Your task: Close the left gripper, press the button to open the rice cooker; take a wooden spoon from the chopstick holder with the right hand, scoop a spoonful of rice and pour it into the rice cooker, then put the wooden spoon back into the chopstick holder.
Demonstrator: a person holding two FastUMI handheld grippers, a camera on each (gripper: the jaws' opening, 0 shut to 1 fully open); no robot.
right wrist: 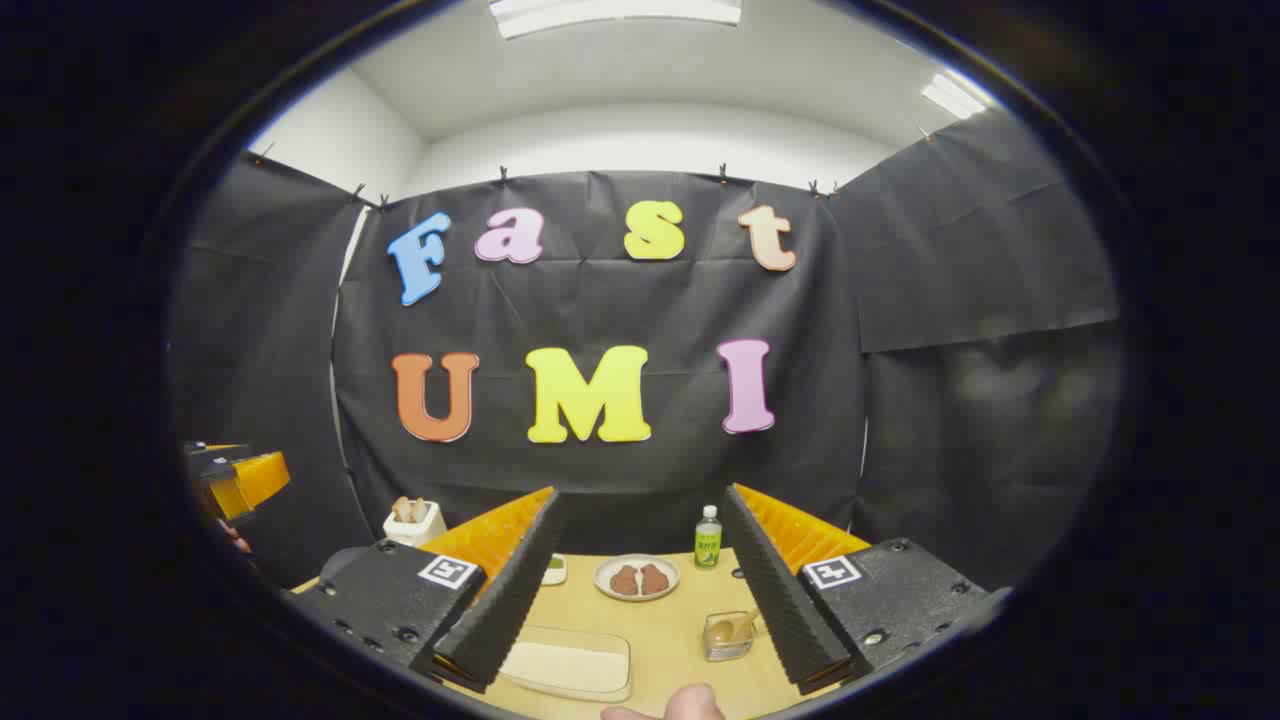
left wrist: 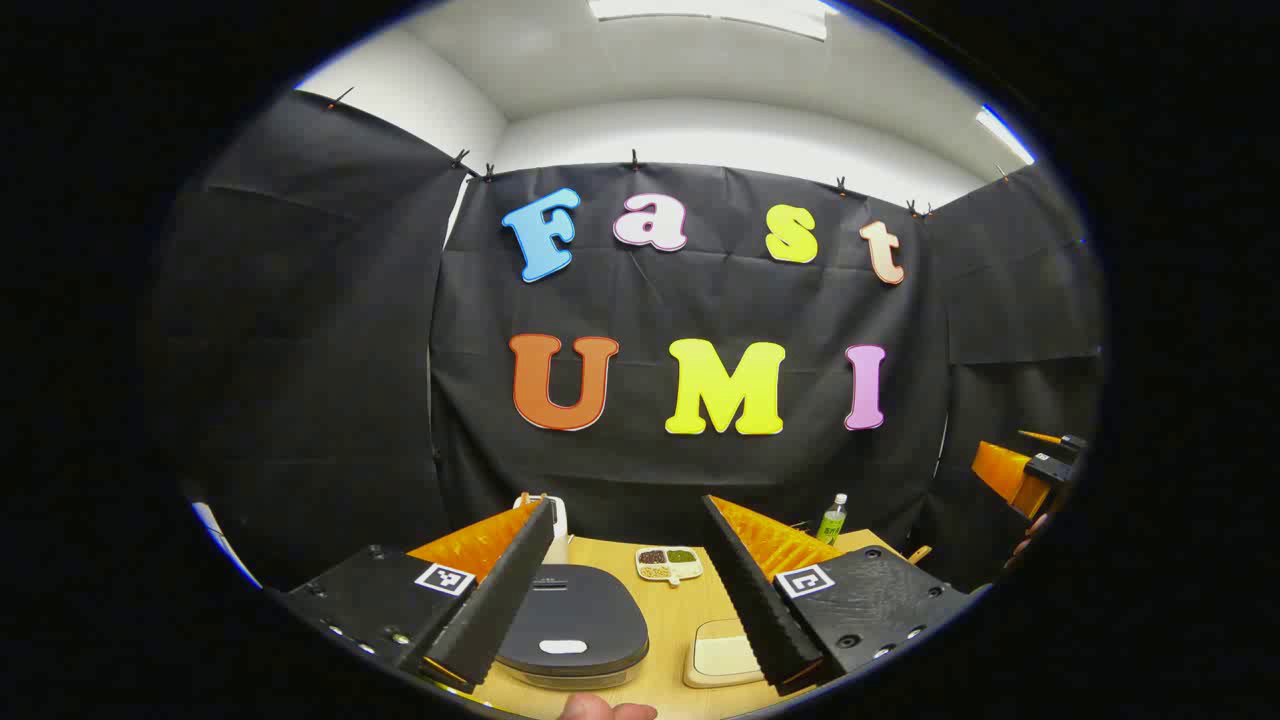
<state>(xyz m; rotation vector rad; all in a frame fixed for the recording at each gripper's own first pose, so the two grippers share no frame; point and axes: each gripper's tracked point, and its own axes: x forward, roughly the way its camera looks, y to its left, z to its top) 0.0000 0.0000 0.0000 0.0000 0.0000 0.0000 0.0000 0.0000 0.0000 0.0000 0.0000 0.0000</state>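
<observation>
Left gripper [left wrist: 630, 590] hovers with jaws wide apart; the rice cooker [left wrist: 572, 625] sits at 6 o'clock between its fingers, lid down, pale button [left wrist: 563, 647] on the near edge, so I'd bring the fingers fully together first, then come straight down onto that button with the closed tip, not the lid around it. Right gripper [right wrist: 640, 590] is also spread and empty, with the rice tray [right wrist: 568, 664] near at 6 o'clock and the chopstick holder [right wrist: 415, 521] farther off at 8 o'clock on the table [right wrist: 670, 620]. Square marker tags on both grippers carry no readable text, and the far green bottle [right wrist: 708, 537] at 6 o'clock has a label too small to read.
</observation>
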